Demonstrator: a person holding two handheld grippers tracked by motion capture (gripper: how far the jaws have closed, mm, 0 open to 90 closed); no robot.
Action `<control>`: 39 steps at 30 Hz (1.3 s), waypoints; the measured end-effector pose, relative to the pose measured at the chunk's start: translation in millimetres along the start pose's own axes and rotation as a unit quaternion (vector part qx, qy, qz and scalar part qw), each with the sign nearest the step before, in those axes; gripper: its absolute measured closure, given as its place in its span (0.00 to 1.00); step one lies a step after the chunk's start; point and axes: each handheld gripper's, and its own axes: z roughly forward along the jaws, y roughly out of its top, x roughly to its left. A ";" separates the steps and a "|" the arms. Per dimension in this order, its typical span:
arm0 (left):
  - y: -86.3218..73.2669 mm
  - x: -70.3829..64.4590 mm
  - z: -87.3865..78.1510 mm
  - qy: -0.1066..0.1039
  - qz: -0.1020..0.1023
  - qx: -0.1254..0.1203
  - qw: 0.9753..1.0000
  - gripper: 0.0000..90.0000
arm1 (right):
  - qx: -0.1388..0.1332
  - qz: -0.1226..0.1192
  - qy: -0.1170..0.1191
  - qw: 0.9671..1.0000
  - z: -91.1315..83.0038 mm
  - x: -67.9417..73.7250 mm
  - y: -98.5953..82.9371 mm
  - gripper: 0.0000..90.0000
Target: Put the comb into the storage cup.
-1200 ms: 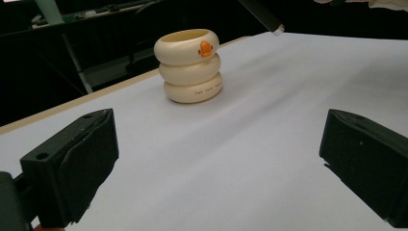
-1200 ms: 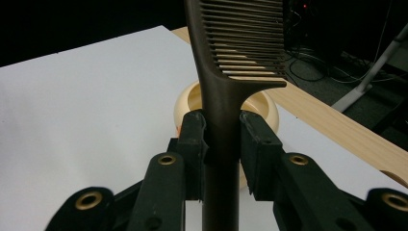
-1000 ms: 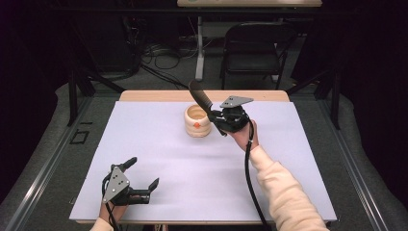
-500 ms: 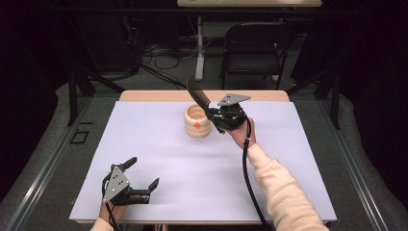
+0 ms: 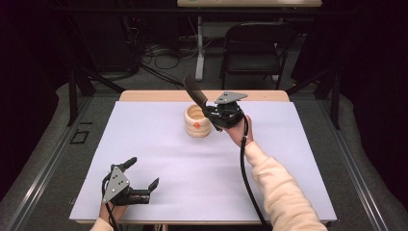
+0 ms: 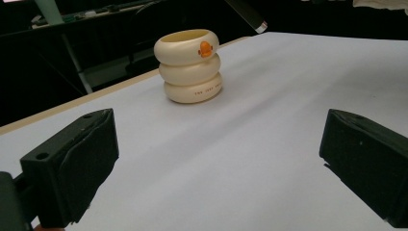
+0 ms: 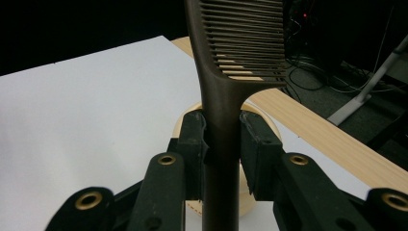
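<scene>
A cream ringed cup (image 5: 197, 120) with an orange mark stands at the far middle of the white mat (image 5: 168, 159); the left gripper view has it ahead (image 6: 190, 66). My right gripper (image 5: 213, 113) is raised just right of the cup and is shut on the handle of a dark brown comb (image 5: 195, 89), whose toothed end points up and to the left, above the cup. In the right gripper view the comb (image 7: 226, 72) rises between the jaws with the cup (image 7: 185, 122) behind them. My left gripper (image 5: 142, 174) rests open near the mat's front left corner, holding nothing.
The mat covers a wooden table whose far edge (image 5: 159, 95) shows as a tan strip. Beyond it stand a black chair (image 5: 255, 45) and cables on the dark floor.
The right gripper and the comb have edged slightly to the left, toward the cup. The left gripper has stayed put.
</scene>
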 end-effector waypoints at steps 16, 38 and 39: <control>0.0 0.0 0.1 0.000 0.000 0.000 1.000 0.00 | -0.003 0.001 -0.001 1.000 5.3 -2.0 4.5 0.80; 0.0 -0.1 0.1 0.000 0.000 0.000 1.000 0.00 | -0.008 -0.001 -0.001 1.000 15.9 -4.1 15.5 0.80; 0.0 -0.1 0.1 0.000 0.000 0.000 1.000 0.00 | -0.008 0.000 -0.001 1.000 16.4 -3.9 16.1 0.80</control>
